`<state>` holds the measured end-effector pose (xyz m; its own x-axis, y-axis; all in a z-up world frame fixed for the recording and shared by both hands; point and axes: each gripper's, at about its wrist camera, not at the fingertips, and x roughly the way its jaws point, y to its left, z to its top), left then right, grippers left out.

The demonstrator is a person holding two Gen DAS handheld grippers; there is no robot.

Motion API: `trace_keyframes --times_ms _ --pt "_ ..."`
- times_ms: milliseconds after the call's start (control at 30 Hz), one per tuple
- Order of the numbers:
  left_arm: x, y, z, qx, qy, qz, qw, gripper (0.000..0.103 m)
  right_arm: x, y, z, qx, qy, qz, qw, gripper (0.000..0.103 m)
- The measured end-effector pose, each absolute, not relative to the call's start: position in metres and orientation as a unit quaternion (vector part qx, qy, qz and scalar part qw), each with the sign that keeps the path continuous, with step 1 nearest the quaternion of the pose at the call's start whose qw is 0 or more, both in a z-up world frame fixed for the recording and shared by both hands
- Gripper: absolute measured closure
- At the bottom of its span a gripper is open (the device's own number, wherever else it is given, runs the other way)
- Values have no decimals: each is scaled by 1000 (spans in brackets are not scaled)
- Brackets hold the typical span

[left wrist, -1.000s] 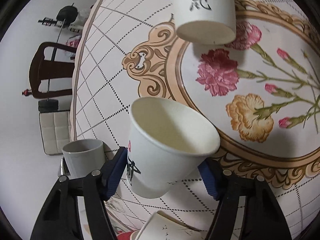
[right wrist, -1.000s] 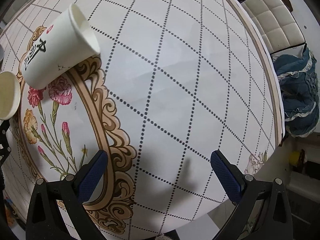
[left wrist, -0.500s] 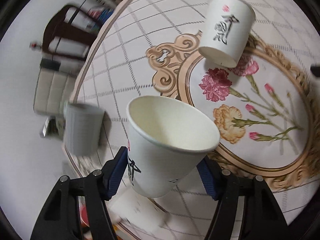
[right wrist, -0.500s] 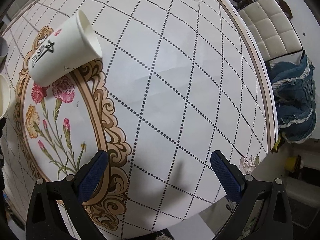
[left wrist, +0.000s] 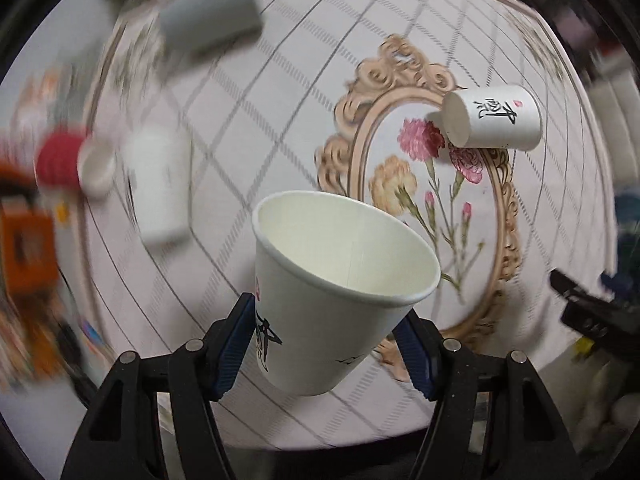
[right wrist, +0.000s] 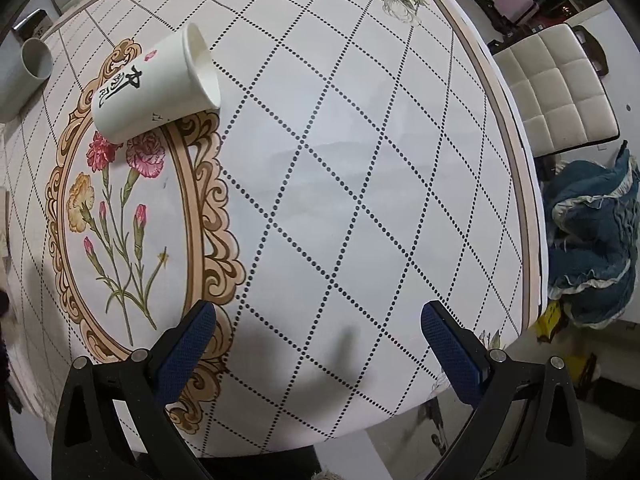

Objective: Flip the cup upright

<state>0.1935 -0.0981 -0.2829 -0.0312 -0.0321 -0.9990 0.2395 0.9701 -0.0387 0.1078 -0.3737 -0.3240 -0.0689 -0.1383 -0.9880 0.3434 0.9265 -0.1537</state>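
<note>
The left tool [left wrist: 326, 344] clamps a paper cup [left wrist: 336, 292] mouth-forward and tilted above the bench [left wrist: 248, 128], while the right tool [right wrist: 318, 346] gapes empty.

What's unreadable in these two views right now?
- Left wrist view: motion blur smears the grey cup, white cup and red object.
- Held paper cup: base turned away, contact with the table undeterminable.
- Right wrist view: lying cup's inside faces away.
</note>
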Motion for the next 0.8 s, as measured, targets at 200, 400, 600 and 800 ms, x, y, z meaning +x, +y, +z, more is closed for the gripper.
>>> trace_keyframes --times_ms 200,400,600,800 --pt "166 -99 -314 -36 755 -66 652 38 104 -372 -332 60 715 -163 678 0" --pt "166 -94 -344 -108 774 -39 623 38 98 -368 -344 51 726 -152 669 0" --pt "171 -98 -356 -103 772 -39 626 25 99 -371 -355 38 736 -151 659 0" --pt "170 -101 -364 -80 773 -49 628 5 98 -380 -361 39 736 -161 656 0"
